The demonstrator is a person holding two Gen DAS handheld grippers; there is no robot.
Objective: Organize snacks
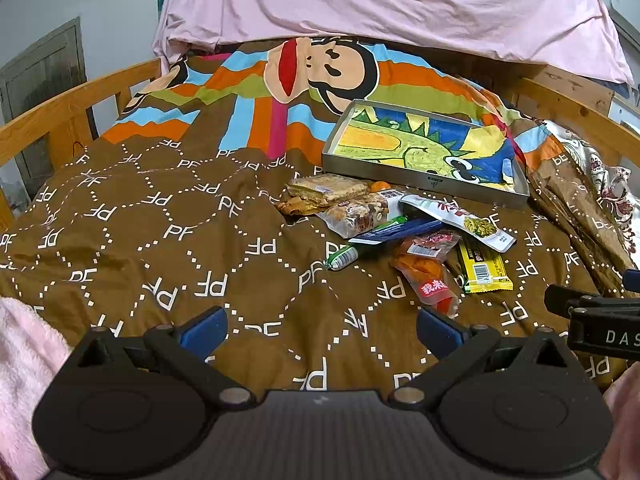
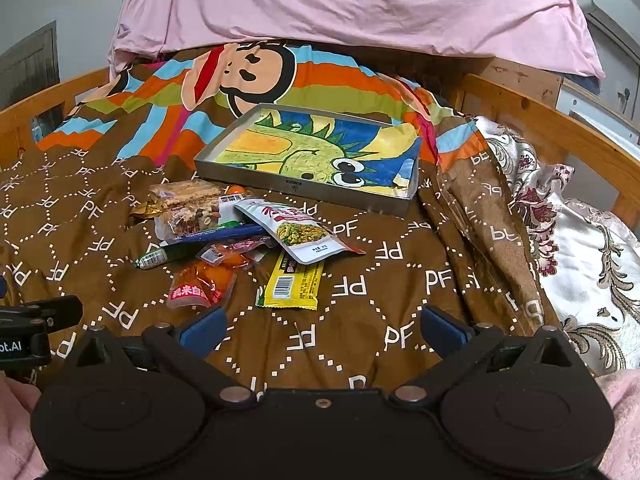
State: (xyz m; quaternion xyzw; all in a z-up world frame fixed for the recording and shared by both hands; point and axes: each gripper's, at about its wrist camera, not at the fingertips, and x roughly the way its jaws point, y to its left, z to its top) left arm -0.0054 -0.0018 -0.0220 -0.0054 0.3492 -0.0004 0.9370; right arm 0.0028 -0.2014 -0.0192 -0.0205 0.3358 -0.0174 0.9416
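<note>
A pile of snack packets [image 1: 384,224] [image 2: 224,232] lies on the brown bedspread, just in front of a shallow grey tray [image 1: 424,184] [image 2: 296,192] with a dinosaur drawing inside. Nearest me are a yellow bar [image 1: 484,268] [image 2: 292,284], an orange packet [image 1: 428,280] [image 2: 200,284], a white pouch [image 1: 460,220] [image 2: 300,232] and a green-capped stick [image 1: 344,258] [image 2: 156,258]. My left gripper [image 1: 320,330] is open, left of and short of the pile. My right gripper [image 2: 320,328] is open, just below the yellow bar. Neither holds anything.
Wooden bed rails [image 1: 60,112] [image 2: 560,128] run along both sides. A pink sheet [image 1: 380,0] hangs over the far end. A floral satin quilt [image 2: 580,248] is bunched at the right. Pink fleece sleeves [image 1: 20,380] sit at the lower corners.
</note>
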